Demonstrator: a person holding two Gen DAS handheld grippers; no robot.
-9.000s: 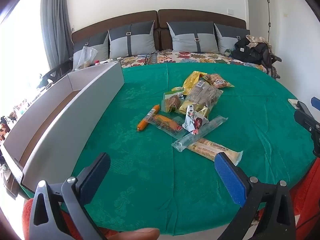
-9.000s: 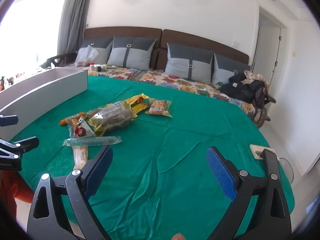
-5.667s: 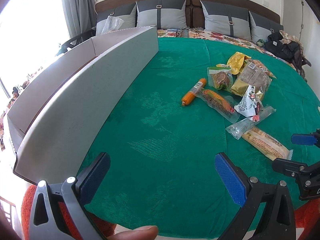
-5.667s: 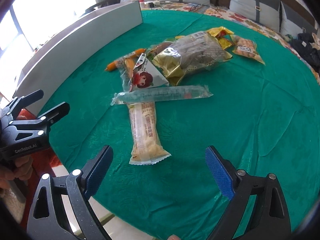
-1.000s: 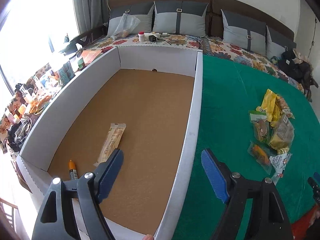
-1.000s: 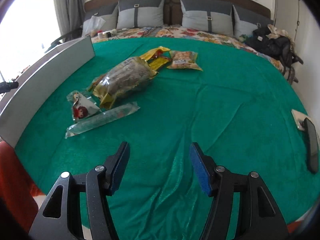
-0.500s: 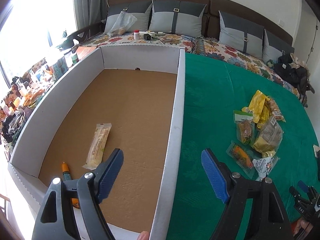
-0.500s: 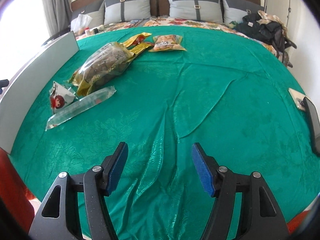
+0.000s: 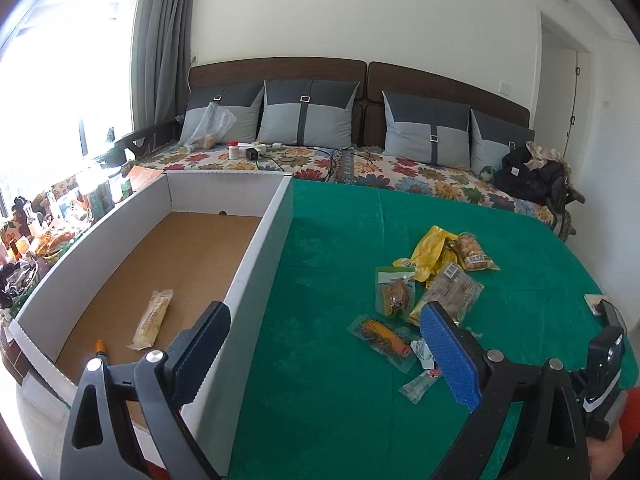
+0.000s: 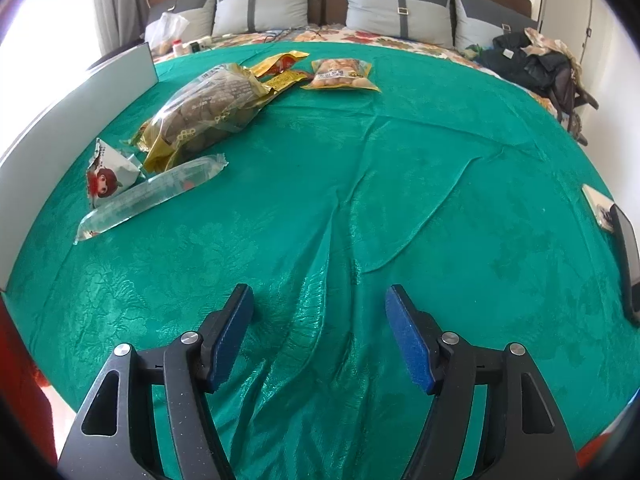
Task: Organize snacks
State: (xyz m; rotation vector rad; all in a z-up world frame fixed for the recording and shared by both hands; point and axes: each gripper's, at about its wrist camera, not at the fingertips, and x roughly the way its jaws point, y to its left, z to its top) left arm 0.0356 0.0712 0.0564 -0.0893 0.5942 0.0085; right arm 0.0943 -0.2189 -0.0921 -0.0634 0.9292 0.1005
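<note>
My left gripper (image 9: 324, 320) hangs over the cardboard box's right wall (image 9: 256, 264), jaws opening, nothing between them. Inside the box (image 9: 120, 216) lie a pale long snack bar (image 9: 152, 319) and an orange sausage stick (image 9: 99, 347). A heap of snack packets (image 9: 432, 280) lies on the green cloth to the right. My right gripper (image 10: 320, 316) hovers over bare green cloth (image 10: 400, 160), jaws opening and empty. Ahead to its left lie a clear long wrapper (image 10: 148, 196), a small cartoon packet (image 10: 106, 176), a large gold-edged bag (image 10: 208, 108) and a nut packet (image 10: 340, 74).
A phone (image 10: 626, 256) and a small card lie at the cloth's right edge. The box wall (image 10: 72, 120) borders the cloth on the left. Cushions, a black bag (image 9: 532, 180) and small items sit on the sofa behind. Clutter fills the window ledge at far left.
My left gripper has swung right from over the box floor to the box's right wall, and its jaws have widened. My right gripper's jaws have spread a little over the cloth.
</note>
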